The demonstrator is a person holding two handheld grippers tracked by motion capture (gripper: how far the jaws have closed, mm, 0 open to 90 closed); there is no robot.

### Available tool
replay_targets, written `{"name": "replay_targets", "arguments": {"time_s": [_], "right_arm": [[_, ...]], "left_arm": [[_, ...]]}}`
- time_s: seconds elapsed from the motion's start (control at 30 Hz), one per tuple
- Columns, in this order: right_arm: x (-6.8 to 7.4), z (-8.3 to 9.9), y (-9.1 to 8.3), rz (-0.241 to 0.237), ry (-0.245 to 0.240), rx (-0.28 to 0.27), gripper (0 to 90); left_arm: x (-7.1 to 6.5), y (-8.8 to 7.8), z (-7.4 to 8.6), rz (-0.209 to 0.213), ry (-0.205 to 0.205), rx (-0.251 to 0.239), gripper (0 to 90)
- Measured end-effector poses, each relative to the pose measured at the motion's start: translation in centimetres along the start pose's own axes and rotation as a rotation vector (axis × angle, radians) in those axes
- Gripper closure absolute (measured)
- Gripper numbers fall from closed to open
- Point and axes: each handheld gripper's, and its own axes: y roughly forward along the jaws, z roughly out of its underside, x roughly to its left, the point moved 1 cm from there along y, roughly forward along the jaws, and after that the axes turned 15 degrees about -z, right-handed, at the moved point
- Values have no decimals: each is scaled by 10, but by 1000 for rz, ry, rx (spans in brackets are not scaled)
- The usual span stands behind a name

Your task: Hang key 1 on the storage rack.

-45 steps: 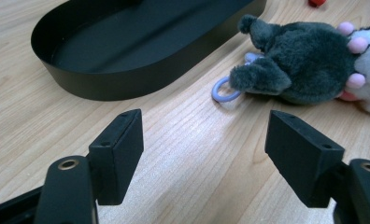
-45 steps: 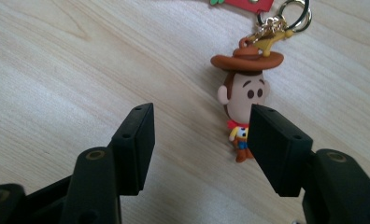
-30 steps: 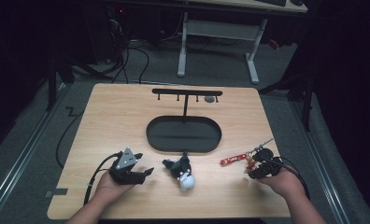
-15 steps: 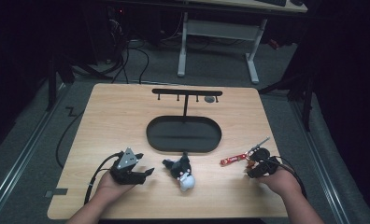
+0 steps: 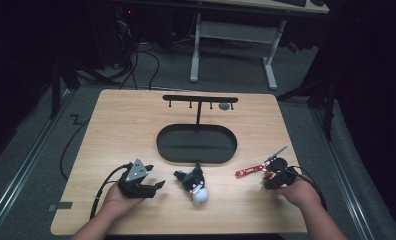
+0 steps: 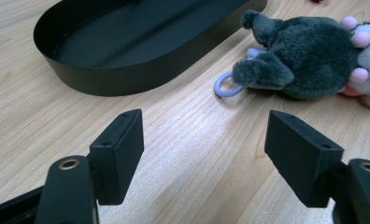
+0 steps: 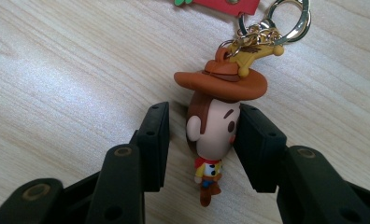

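A small cowboy figure [image 7: 215,133] with a brown hat lies on the wooden table, chained to a key ring [image 7: 296,19] and a red strap [image 7: 220,3]. My right gripper [image 7: 204,109] straddles the figure's head. Its jaws have just been closing: the right pad touches the head, while the left pad stands a little off it. In the high view this right gripper [image 5: 272,178] is at the front right, by the red strap [image 5: 250,171]. My left gripper [image 5: 157,186] rests open at the front left, and a grey and white plush toy [image 6: 309,56] lies beyond its left gripper [image 6: 205,119] fingertips.
A black oval tray [image 5: 159,145] sits mid-table, and its wall [image 6: 113,84] is close ahead of the left jaws. Behind it stands a black hook rack [image 5: 200,99]. The plush toy [image 5: 193,182] has a pale ring on it. Cables trail off the table's front left.
The right hand has edged slightly left at the keychain. The left hand, the plush toy and the tray have not moved.
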Motion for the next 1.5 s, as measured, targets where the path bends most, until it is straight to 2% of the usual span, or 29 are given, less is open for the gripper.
{"name": "replay_targets", "arguments": {"time_s": [0.27, 0.4, 0.67, 0.83, 0.9, 1.03, 1.13, 1.27, 1.33, 1.5], "right_arm": [[-4, 0, 0, -27, 16, -13, 619], [-4, 0, 0, -35, 18, -17, 651], [0, -3, -1, -15, 5, 3, 666], [1, -5, -12, -39, 13, -26, 667], [3, -5, -17, -53, 15, -29, 667], [7, -5, -26, -69, 10, -34, 667], [12, -5, -34, -103, 2, -23, 667], [22, -8, -47, -121, -11, -24, 667], [27, -10, -55, -138, 5, -30, 667], [37, -14, -69, -170, -29, -25, 667]], "left_arm": [[-1, 0, 0, 2, -2, -3, 287], [-2, 1, 0, 4, 8, 10, 288], [0, 1, 0, 0, 4, 1, 289], [1, 3, -3, -9, -12, -25, 300], [2, 2, -4, -1, -21, -23, 299], [0, 5, -4, 4, -12, -10, 297], [-2, 5, -4, 5, 2, -9, 296], [-2, 4, -4, 1, 1, -11, 296], [-1, 3, -4, -1, -2, -12, 295], [-1, 3, -4, -4, -2, -15, 295]]}}
